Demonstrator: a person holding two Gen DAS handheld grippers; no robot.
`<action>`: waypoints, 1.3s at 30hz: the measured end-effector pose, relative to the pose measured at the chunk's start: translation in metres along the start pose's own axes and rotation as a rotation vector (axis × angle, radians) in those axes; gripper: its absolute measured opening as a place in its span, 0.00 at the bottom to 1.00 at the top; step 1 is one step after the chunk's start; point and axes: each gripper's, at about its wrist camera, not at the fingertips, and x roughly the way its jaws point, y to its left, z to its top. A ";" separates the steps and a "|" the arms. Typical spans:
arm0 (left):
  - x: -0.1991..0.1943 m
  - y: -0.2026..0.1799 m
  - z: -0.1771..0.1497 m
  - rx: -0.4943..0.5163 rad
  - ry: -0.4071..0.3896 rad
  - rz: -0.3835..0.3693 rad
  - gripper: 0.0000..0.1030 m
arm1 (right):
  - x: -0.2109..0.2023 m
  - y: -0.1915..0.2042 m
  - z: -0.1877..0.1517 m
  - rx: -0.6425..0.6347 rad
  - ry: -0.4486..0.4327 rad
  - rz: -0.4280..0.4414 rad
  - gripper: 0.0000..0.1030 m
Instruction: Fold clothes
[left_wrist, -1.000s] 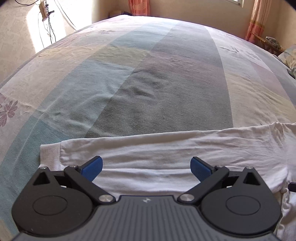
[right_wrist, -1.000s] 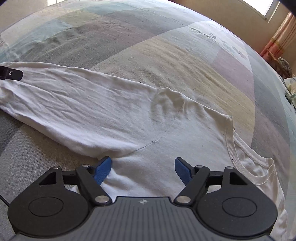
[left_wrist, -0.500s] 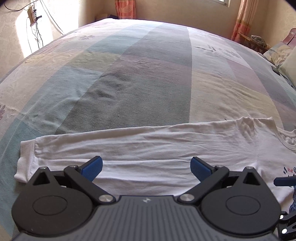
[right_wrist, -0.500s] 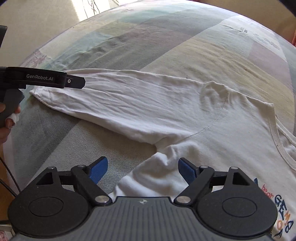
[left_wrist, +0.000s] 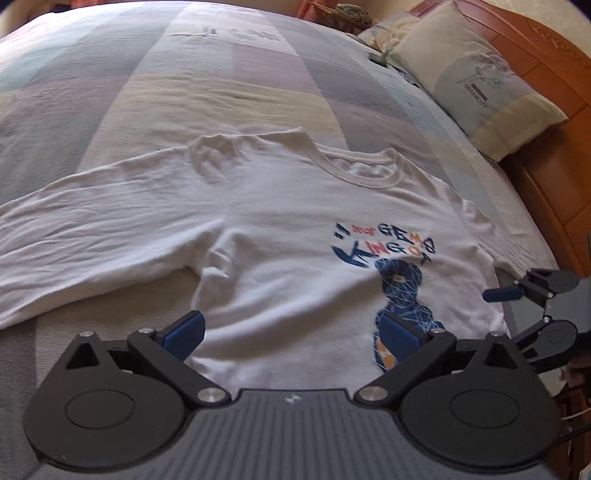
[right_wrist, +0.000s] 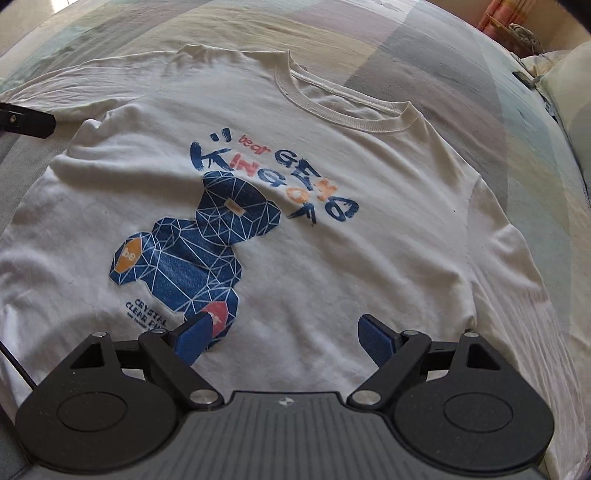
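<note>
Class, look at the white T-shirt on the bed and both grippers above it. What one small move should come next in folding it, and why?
Probably lower the left gripper onto the long sleeve to fold it across the body. The T-shirt lies flat, print up, sleeve spread sideways on the bedspread. Both it and the right gripper are open and empty, so nothing is grasped yet.

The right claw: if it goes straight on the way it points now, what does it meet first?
Most likely the white printed T-shirt, beside the blue bear print; nothing lies between the open right claw and the cloth.
</note>
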 end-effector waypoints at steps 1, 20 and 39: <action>0.008 -0.014 -0.004 0.074 0.029 -0.019 0.97 | -0.001 -0.002 -0.005 -0.009 -0.008 0.013 0.87; 0.035 -0.030 -0.042 -0.025 0.108 0.130 0.99 | 0.006 -0.034 -0.055 -0.140 -0.070 0.108 0.94; 0.034 -0.027 -0.043 0.033 0.113 0.093 0.99 | 0.011 -0.032 -0.073 -0.069 -0.161 0.078 1.00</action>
